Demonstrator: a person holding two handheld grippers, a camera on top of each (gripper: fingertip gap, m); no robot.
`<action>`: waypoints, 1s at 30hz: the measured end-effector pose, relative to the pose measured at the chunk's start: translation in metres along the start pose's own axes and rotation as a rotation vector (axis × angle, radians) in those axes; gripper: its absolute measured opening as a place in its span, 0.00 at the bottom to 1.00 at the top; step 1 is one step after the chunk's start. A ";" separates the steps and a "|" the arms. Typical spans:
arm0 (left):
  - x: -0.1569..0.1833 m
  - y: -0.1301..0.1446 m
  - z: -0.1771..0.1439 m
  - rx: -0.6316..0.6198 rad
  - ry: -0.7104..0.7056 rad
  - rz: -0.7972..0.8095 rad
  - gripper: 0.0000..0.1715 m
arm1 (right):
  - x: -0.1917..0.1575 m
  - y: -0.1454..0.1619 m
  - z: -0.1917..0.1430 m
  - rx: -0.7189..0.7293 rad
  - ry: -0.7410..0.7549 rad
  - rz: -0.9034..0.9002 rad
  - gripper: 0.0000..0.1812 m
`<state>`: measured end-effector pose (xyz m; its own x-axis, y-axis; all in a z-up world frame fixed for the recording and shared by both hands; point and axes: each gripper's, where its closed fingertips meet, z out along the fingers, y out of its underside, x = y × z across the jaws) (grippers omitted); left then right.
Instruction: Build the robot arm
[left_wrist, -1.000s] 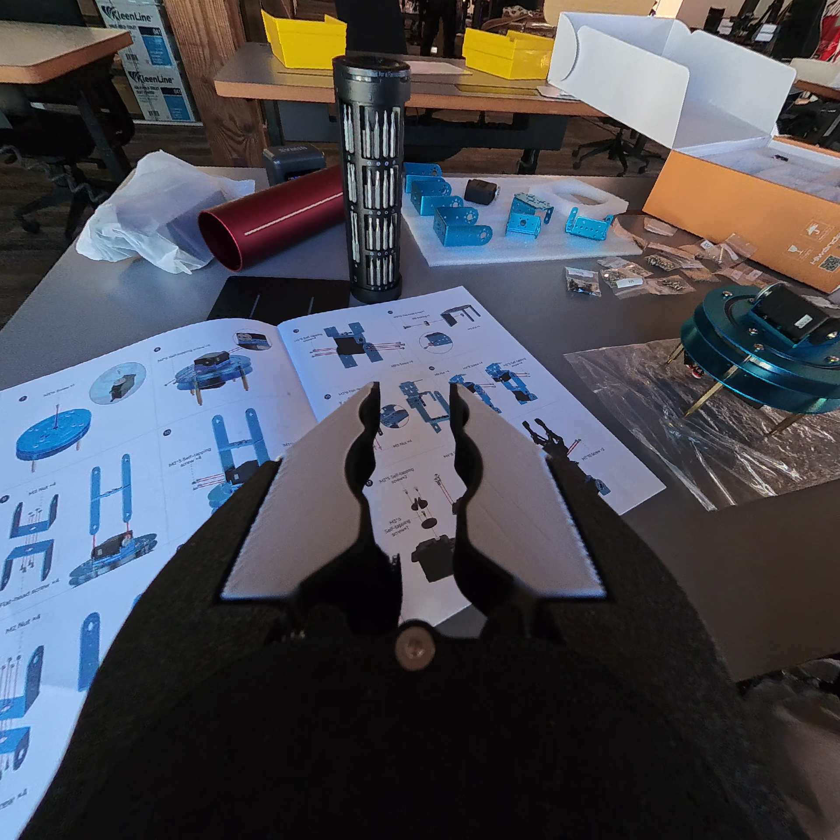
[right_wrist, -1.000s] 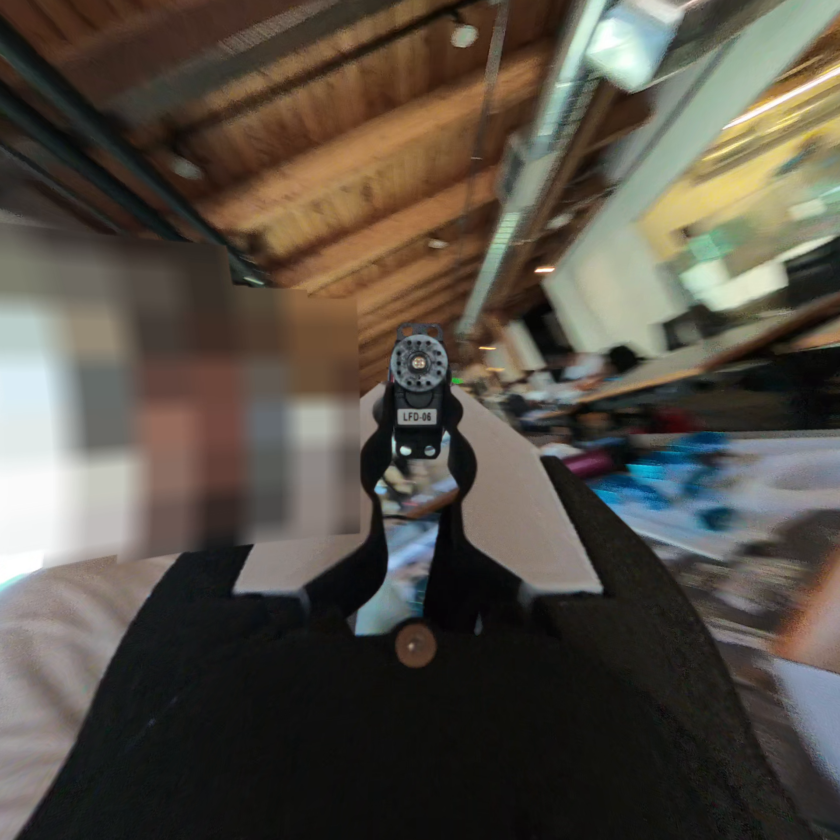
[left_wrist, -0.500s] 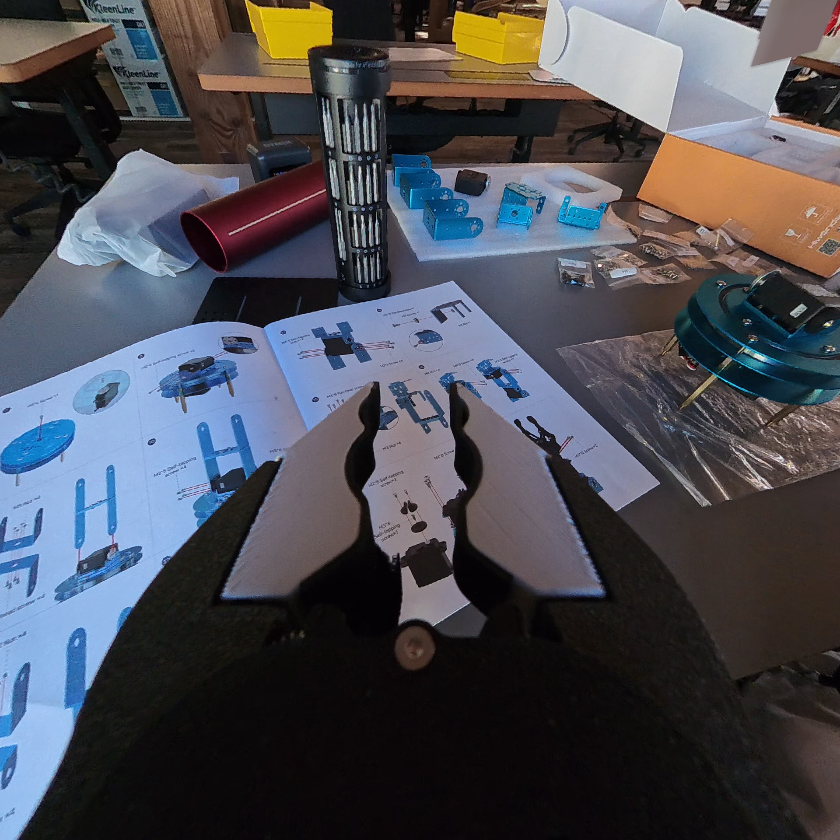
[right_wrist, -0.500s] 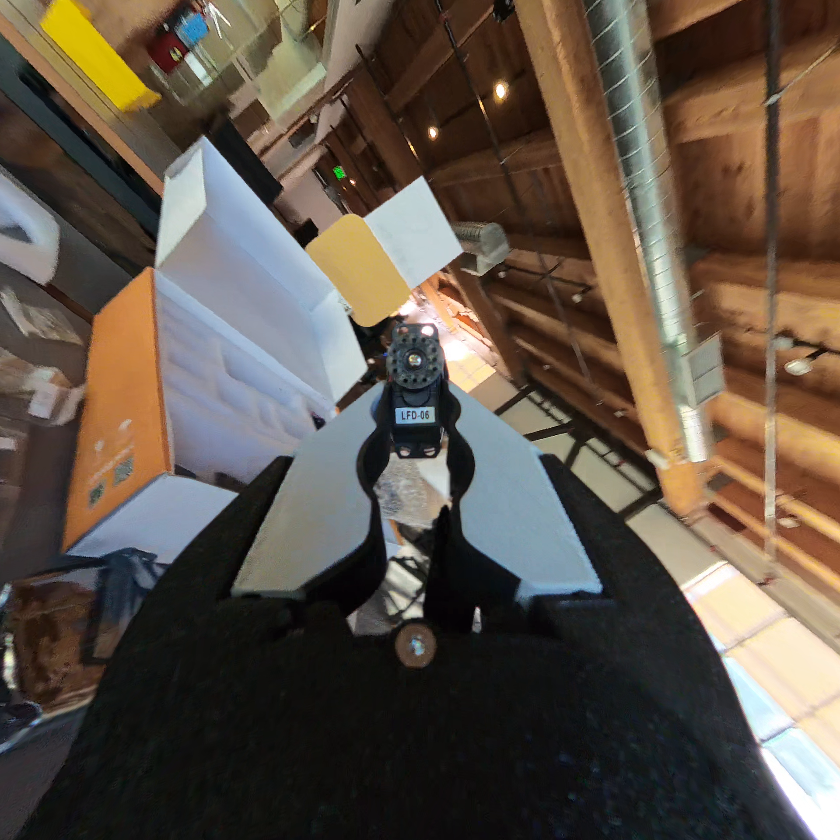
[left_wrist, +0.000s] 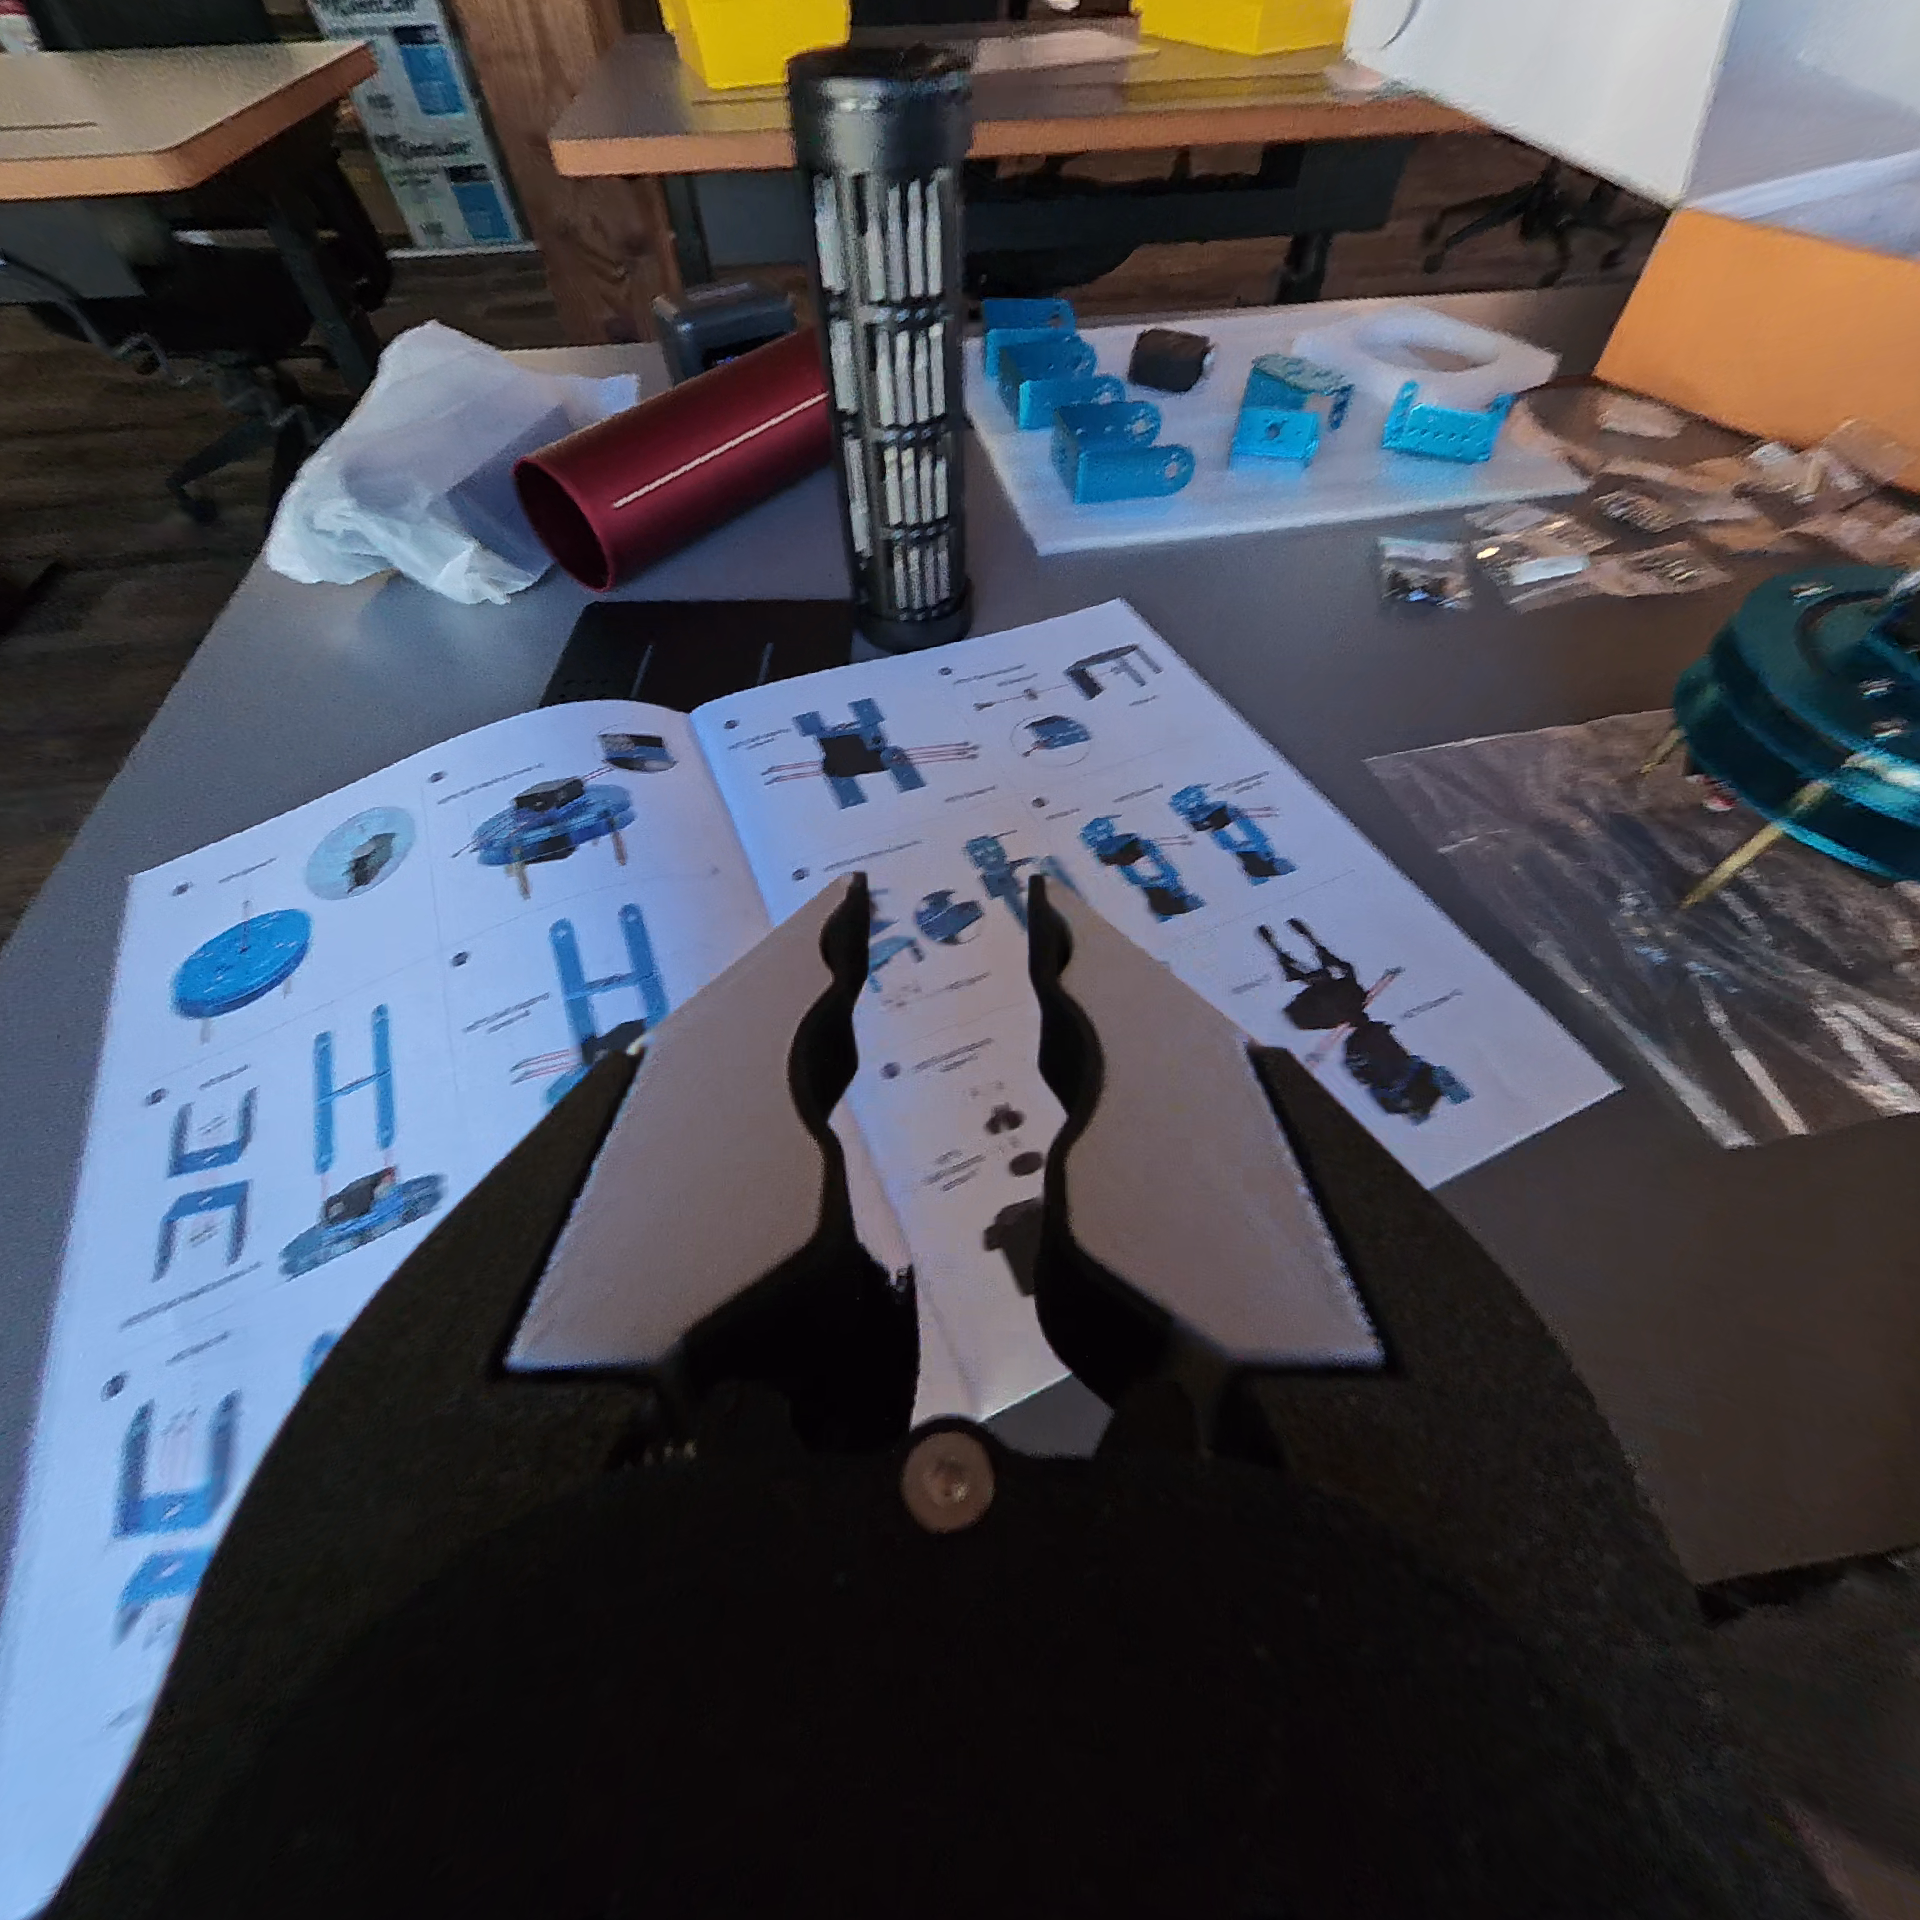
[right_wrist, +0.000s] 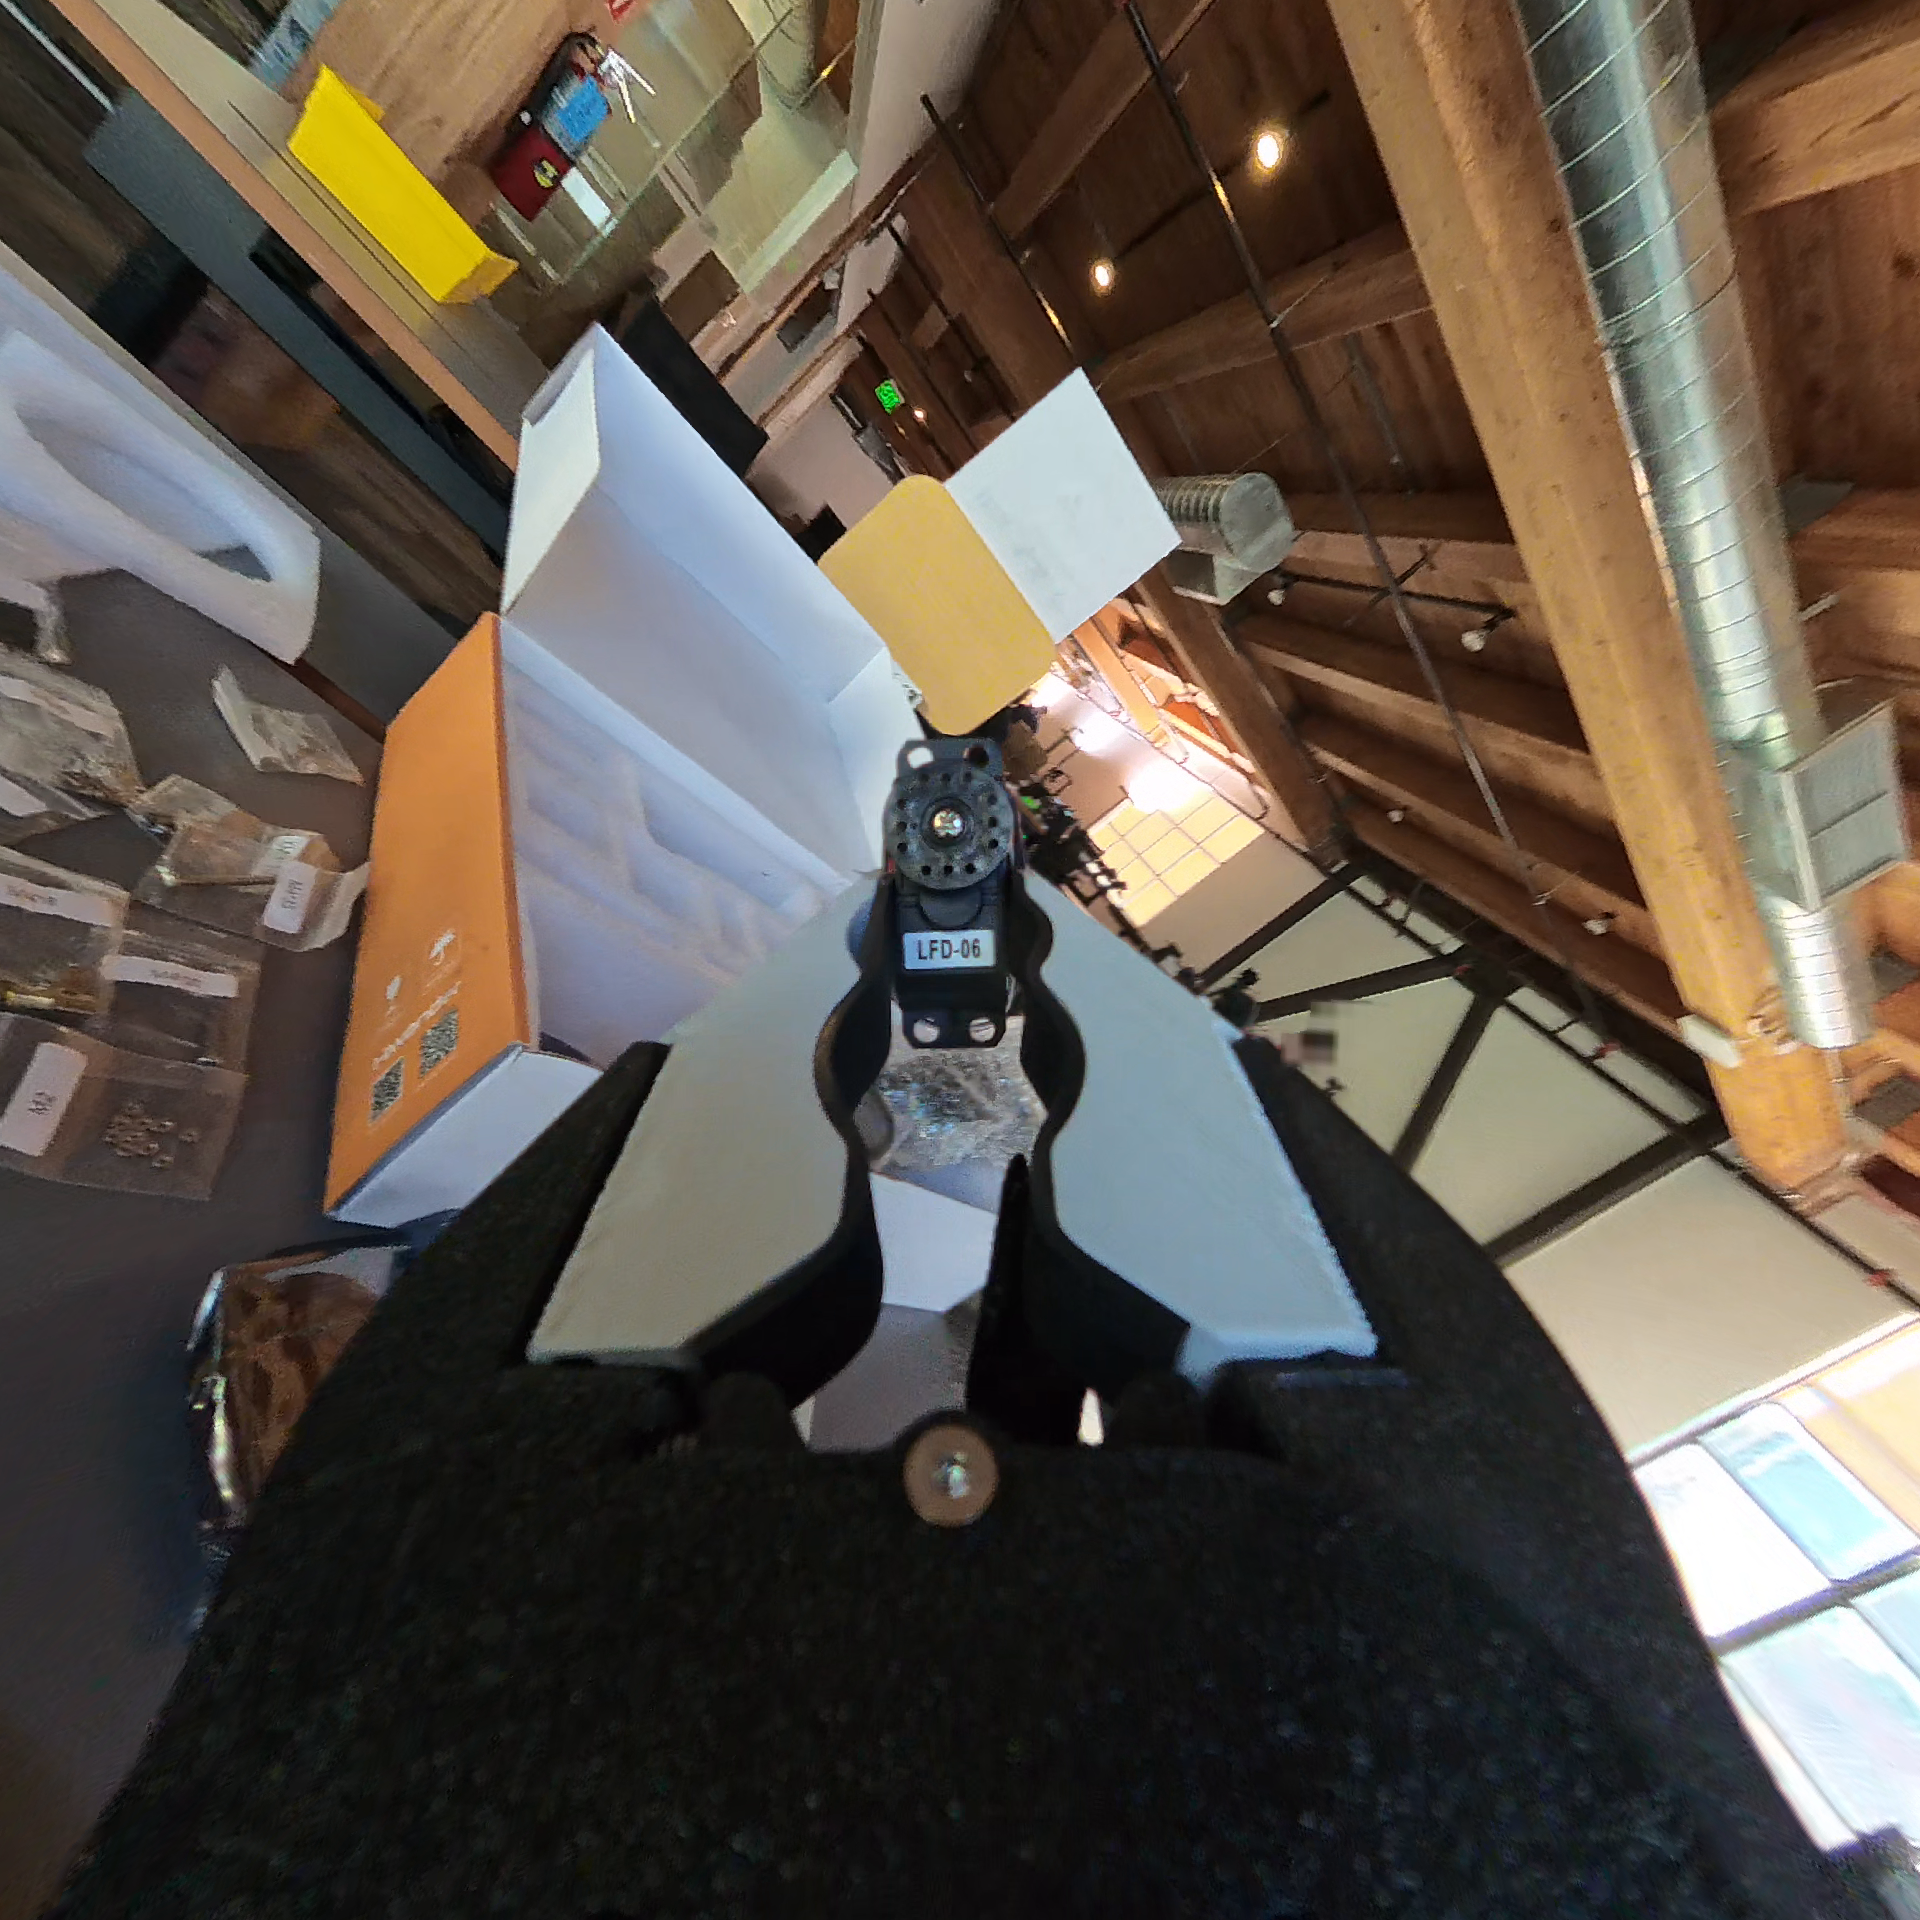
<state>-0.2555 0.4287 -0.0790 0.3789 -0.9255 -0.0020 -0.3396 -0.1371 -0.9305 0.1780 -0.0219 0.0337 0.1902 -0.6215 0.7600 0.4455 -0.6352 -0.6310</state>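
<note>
- Grey work table (left_wrist: 343, 665) in a timber-ceilinged workshop carries all parts; more desks stand behind it.
- Left gripper (left_wrist: 945, 894): jaws parted by a narrow gap, holding nothing, poised above the right-hand page of an open assembly manual (left_wrist: 644, 935) that lies along the table's near edge.
- Right gripper (right_wrist: 951, 914): jaws clamped on a small black servo motor (right_wrist: 948, 883), its round horn pointing at the camera and a white label on its body. The gripper is raised off the table and tilted toward the ceiling beams.
- Beyond the manual: an upright black cylindrical bit holder (left_wrist: 894, 353), with a red tube (left_wrist: 675, 457) lying on its side just beside it and a crumpled white plastic bag (left_wrist: 416, 468) toward the left edge.
- Far side: a white foam sheet (left_wrist: 1278, 499) bearing blue metal brackets (left_wrist: 1117, 447).
- Right edge: a blue round base assembly (left_wrist: 1808, 748) on clear plastic film (left_wrist: 1621, 935); small parts bags (right_wrist: 156, 966) lie near an open orange box (right_wrist: 436, 883).
</note>
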 end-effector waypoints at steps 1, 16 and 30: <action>-0.008 0.004 -0.001 -0.014 -0.042 0.018 0.17 | -0.001 0.002 0.001 0.003 -0.016 0.032 0.10; -0.030 0.028 0.020 -0.122 -0.116 0.039 0.17 | -0.003 0.027 0.013 -0.034 -0.096 0.238 0.10; -0.036 0.037 0.024 -0.146 -0.117 0.027 0.17 | -0.009 0.056 0.023 -0.138 -0.161 0.373 0.10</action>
<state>-0.2607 0.4651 -0.1226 0.4626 -0.8832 -0.0769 -0.4692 -0.1703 -0.8665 0.2214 -0.0409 -0.0048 0.4554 -0.7473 0.4839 0.2014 -0.4429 -0.8736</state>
